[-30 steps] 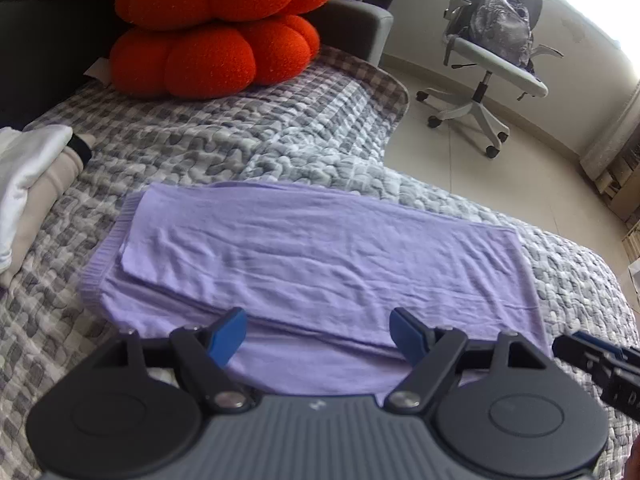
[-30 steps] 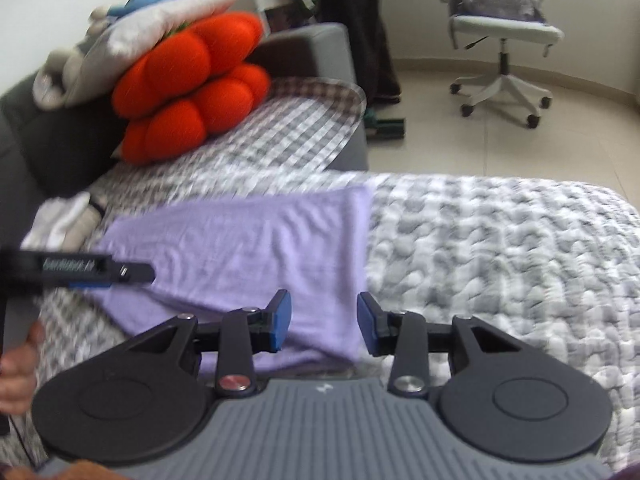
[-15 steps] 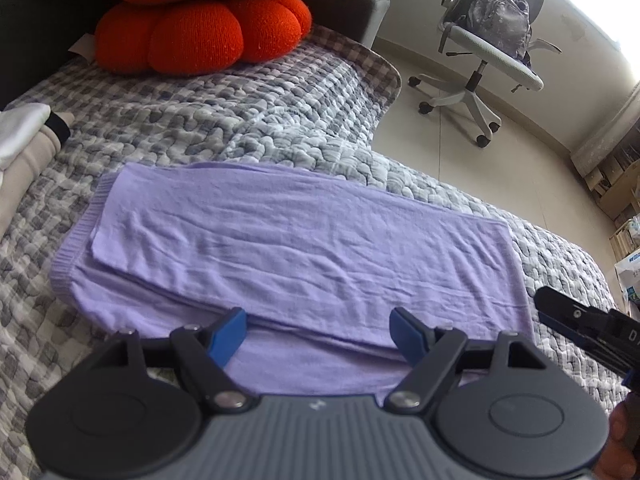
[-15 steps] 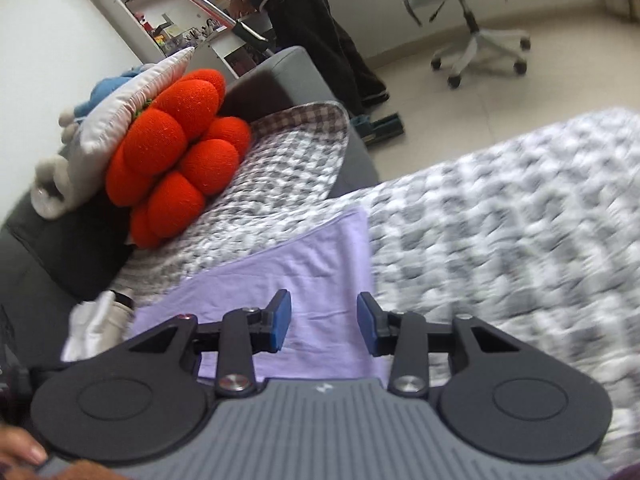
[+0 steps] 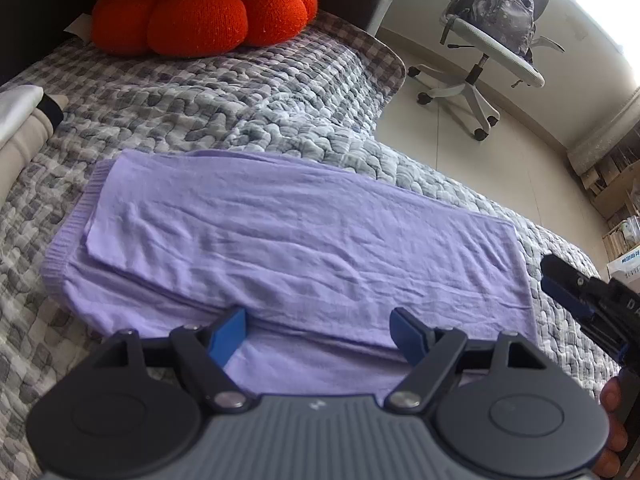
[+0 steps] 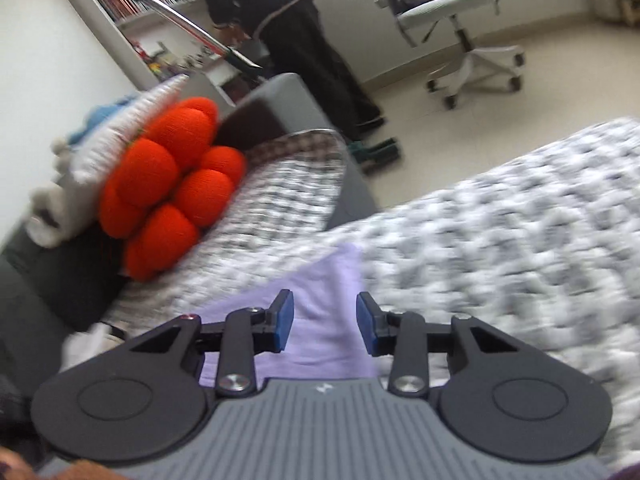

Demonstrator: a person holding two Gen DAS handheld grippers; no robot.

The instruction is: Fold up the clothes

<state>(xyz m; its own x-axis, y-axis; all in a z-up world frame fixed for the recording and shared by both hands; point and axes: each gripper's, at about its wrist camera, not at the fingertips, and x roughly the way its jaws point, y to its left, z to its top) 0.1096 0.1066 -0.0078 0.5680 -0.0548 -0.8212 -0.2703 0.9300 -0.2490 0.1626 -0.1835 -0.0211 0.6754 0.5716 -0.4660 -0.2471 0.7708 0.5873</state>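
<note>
We see the lilac garment [image 5: 304,248] lying flat and partly folded on the quilted grey check cover [image 5: 248,120] of the sofa, its long side running parallel to the near edge, with one folded layer on top of a wider lower layer. We hold the left gripper [image 5: 320,332] above the near edge of the garment; its jaws stand wide apart and hold nothing. We hold the right gripper [image 6: 325,324] over the right end of the garment [image 6: 320,320]; its jaws stand partly open, and the cloth shows between the blue pads without being pinched. In the left wrist view the right gripper [image 5: 576,300] enters just beside the garment's right edge. An orange cushion [image 5: 200,8] rests at the far end of the sofa. A folded pale pile [image 5: 20,132] lies at the left edge.
</note>
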